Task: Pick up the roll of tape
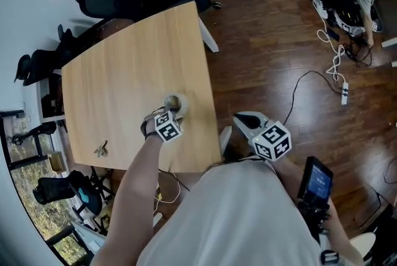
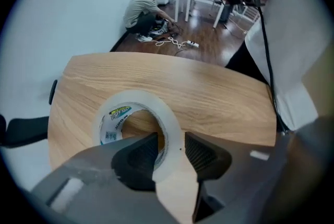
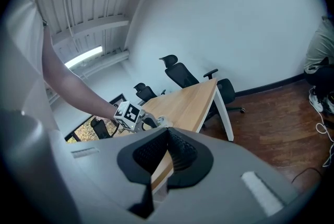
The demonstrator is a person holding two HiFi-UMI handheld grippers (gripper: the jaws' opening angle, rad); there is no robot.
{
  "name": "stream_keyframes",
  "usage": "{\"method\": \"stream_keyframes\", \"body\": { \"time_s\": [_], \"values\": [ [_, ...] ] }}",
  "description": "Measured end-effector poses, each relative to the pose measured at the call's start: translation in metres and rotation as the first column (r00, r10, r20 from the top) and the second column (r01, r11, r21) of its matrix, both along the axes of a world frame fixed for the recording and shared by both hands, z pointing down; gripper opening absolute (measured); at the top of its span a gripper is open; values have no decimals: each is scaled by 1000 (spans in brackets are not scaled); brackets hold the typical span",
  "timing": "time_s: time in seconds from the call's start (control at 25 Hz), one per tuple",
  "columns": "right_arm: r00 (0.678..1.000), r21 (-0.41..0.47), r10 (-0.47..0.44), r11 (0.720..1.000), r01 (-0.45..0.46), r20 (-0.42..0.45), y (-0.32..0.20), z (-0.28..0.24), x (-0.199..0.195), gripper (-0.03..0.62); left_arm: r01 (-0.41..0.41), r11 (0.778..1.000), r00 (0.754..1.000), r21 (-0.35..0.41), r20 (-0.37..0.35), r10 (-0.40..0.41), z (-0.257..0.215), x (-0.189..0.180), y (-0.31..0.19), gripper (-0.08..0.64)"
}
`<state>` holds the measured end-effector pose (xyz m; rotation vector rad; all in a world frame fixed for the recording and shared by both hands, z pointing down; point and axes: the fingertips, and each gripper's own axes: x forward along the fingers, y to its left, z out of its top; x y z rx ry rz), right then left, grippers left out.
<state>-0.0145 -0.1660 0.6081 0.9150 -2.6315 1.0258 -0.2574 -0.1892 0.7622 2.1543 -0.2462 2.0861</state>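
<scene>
Jaws of our left gripper (image 2: pixel 171 139) stand released astride the tape (image 2: pixel 138 100) rim, bare counter (image 2: pixel 209 97) around; label (image 2: pixel 111 125) unreadable; right gripper (image 3: pixel 167 132) clenched, empty.

I observe the left gripper (image 2: pixel 169 152) with jaws apart, astride the near wall of the roll of tape (image 2: pixel 136 99). One pad sits inside the core and the other outside, with a sliver of gap on the outer side. The roll lies flat on the wooden table (image 2: pixel 219 97), and a printed label shows inside its core (print too small to read). Beyond the roll, past the table's far edge, a person (image 2: pixel 141 8) crouches on the dark floor near a white power strip (image 2: pixel 191 44).
</scene>
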Motion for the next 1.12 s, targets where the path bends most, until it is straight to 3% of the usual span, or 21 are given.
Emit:
{"method": "stream_keyframes", "body": {
  "time_s": [0.08,0.24,0.48,0.68,0.84,1.0,1.12],
  "values": [
    [1000,-6,4,1000,-4,-2,1,2,3,6,-83,996,995,11,54,82,3,-3,-2,127],
    [1000,-12,0,1000,0,-1,3,4,3,6,-206,979,971,14,128,202,6,-3,-1,106],
    [1000,-20,-11,1000,11,9,4,2,-3,6,-218,976,965,-6,146,217,8,-2,0,94],
    [1000,-30,-9,1000,9,15,9,4,-2,6,-53,999,998,-5,44,53,3,8,5,94],
    [1000,-32,-9,999,10,16,13,4,-2,6,91,996,994,-4,-54,-91,-7,16,9,95],
    [1000,-28,-21,999,22,20,14,3,-5,6,273,962,941,-3,-209,-267,-28,37,4,94],
    [999,-23,-35,999,36,19,14,3,-8,6,356,934,891,-9,-298,-343,-39,50,4,94]
  ]
}}
